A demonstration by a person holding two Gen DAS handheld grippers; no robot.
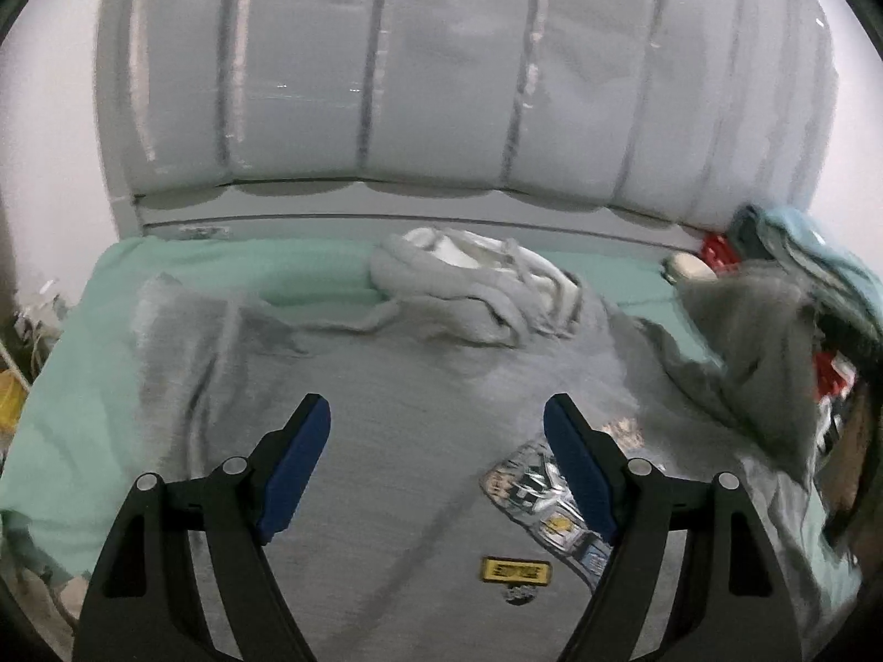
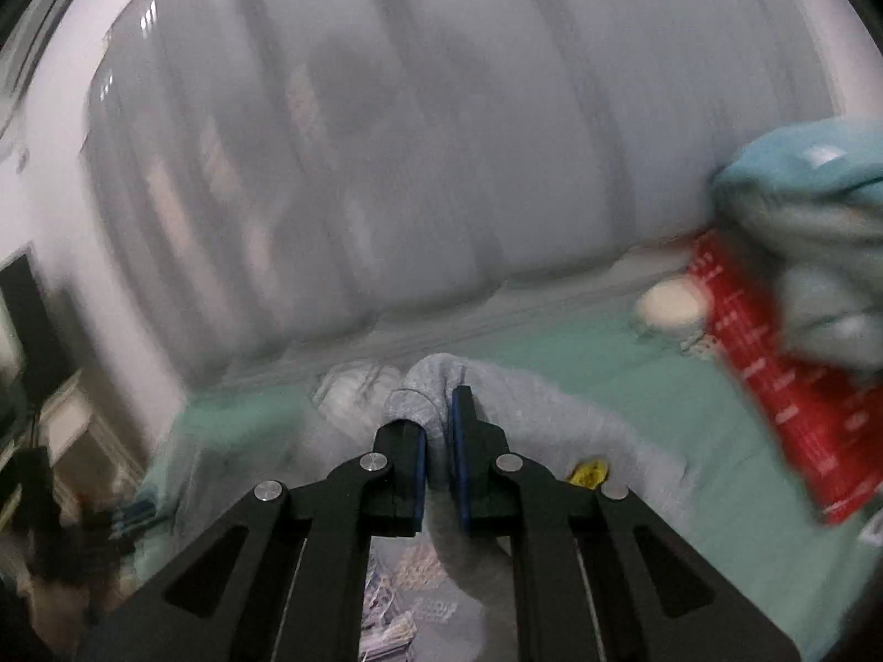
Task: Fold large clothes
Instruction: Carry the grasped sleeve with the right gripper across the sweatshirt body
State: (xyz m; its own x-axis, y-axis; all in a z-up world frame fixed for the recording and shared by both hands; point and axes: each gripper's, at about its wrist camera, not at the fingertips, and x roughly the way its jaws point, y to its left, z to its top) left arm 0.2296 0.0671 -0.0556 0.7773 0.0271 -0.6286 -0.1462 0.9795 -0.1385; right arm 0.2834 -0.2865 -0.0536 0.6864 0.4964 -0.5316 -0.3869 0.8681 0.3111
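Grey hoodie (image 1: 386,441) lay spread on the green sheet (image 1: 83,375) beneath the wide-open left gripper (image 1: 436,474).
Right gripper (image 2: 439,458) was clamped on a sleeve fold (image 2: 427,402); the yellow label (image 1: 516,572) ahead was unreadable.

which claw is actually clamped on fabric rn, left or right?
The right claw: its blue pads pinch a fold of the grey sweatshirt. The left claw hangs open above it, gripping nothing.
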